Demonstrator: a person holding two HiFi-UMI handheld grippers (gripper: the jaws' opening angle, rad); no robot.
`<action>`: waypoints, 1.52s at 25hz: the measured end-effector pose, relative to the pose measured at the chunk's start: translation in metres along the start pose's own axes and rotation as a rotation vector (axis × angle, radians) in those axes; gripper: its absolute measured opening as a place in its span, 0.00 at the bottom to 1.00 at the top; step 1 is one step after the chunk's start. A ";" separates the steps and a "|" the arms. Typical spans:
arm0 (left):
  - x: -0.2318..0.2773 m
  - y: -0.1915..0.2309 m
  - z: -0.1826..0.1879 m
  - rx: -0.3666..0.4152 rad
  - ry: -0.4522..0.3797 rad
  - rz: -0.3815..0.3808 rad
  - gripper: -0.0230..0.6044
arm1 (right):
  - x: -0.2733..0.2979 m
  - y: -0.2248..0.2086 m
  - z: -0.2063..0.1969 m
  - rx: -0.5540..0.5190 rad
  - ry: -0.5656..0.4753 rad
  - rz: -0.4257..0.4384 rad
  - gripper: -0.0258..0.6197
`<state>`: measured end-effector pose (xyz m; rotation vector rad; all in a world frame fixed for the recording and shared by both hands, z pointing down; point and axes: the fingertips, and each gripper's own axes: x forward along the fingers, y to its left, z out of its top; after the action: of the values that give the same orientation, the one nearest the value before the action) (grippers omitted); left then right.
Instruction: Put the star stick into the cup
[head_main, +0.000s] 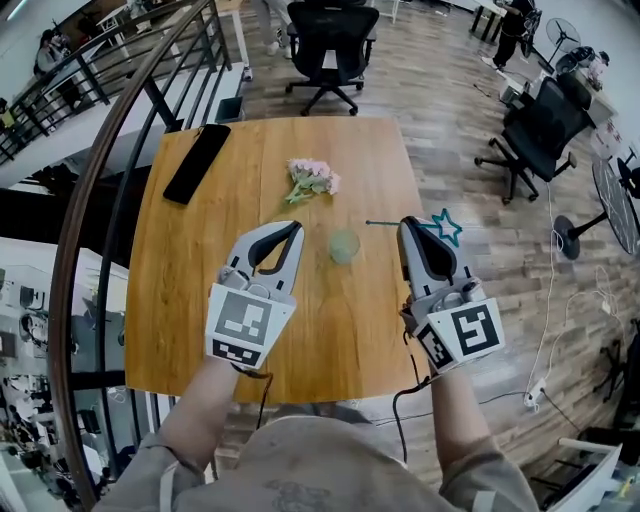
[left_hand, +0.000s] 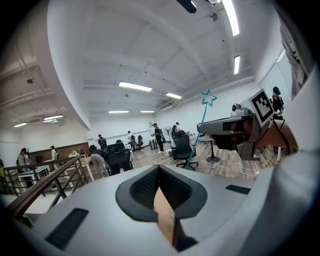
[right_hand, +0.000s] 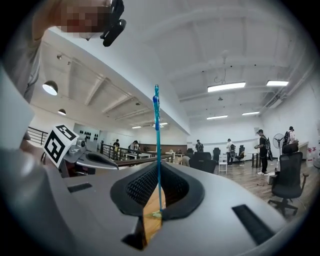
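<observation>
Right gripper (head_main: 410, 226): jaws closed almost completely and clamped on the thin shaft of the star stick (right_hand: 158, 150), which rises between the pads in the right gripper view. Left gripper (head_main: 294, 228): jaws fully together, with nothing between them. Both grippers are held side by side above the wooden table (head_main: 190, 300). In the head view the cup (head_main: 344, 245) stands upright on the table between their tips. The star stick is outside the cup. Its star end reaches past the table's right edge, and its plain end points toward the cup, just beside the rim. Farther back on the table, a bunch of pink flowers (head_main: 312, 180) lies near the cup, and a black phone (head_main: 197, 163) lies well apart at the far left.
</observation>
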<state>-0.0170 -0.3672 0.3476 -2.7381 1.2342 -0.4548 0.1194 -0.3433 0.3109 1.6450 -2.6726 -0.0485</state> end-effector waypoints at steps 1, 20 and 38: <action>0.007 0.002 -0.005 -0.005 0.012 -0.002 0.06 | 0.008 -0.002 -0.010 0.006 0.018 0.007 0.10; 0.072 -0.024 -0.164 -0.160 0.307 -0.075 0.06 | 0.065 -0.004 -0.227 0.177 0.392 0.038 0.10; 0.073 -0.050 -0.201 -0.173 0.376 -0.105 0.06 | 0.059 -0.007 -0.290 0.210 0.555 0.040 0.10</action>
<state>0.0018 -0.3827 0.5663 -2.9676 1.2593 -0.9541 0.1046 -0.4060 0.5999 1.3807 -2.3330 0.6119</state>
